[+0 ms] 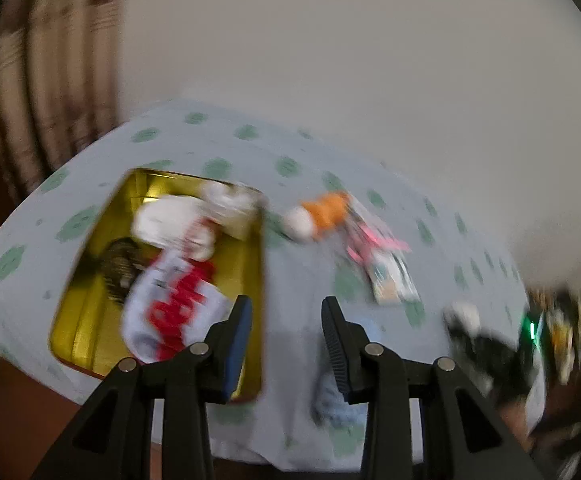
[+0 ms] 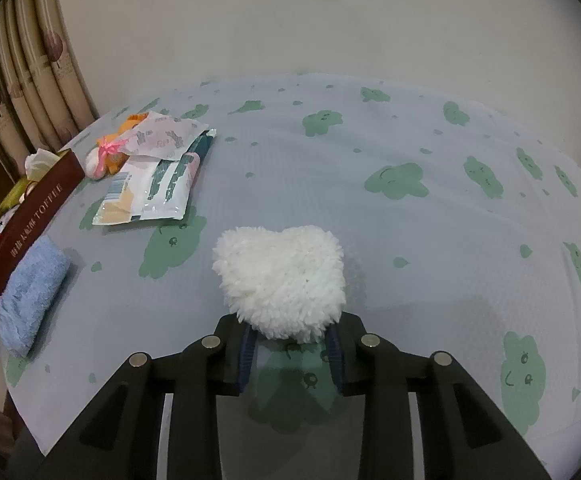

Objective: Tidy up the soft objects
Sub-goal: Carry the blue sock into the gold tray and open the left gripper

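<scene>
Right gripper (image 2: 290,344) clamps white fluffy pad (image 2: 280,280), its lobes pointing away; left gripper (image 1: 286,344) gapes.

Two hand-held grippers, wrist views.
Left gripper (image 1: 286,320): jaws parted, nothing between them. Right gripper (image 2: 292,340): jaws closed against something white and fluffy, fingers pointing forward.
</scene>
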A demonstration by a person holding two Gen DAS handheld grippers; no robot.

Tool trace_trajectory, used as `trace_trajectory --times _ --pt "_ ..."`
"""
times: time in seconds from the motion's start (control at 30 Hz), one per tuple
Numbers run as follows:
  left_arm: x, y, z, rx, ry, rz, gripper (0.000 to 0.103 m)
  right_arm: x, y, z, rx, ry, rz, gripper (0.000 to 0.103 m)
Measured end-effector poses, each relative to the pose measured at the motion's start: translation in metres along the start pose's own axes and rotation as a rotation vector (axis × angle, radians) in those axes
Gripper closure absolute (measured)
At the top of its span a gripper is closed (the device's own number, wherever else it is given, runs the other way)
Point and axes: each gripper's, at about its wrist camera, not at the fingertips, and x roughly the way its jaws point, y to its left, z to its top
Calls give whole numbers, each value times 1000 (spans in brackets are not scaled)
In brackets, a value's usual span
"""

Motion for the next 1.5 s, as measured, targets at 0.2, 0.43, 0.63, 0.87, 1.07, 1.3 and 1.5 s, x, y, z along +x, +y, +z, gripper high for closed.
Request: trace_trajectory --times 0.2,0.43,0.63,0.87,1.07,1.3,1.5 --pt "43 -64 -28 235 129 21 53 0 -1 -1 1 -1 4 73" --pt "110 -71 -37 257 296 49 53 -1 -4 0 15 -3 27 71" --pt "129 -75 -51 217 351 -124 76 0 -3 0 10 2 41 66" --pt "89 -75 -53 212 221 -83 88 1 -2 1 4 5 44 63" --pt "30 -15 -12 38 136 -59 88 1 -1 1 -5 7 39 61" --pt "29 48 34 -9 117 79 87 2 1 1 -15 10 29 60" --pt "55 62 44 10 138 66 86 2 2 1 -24 13 21 60"
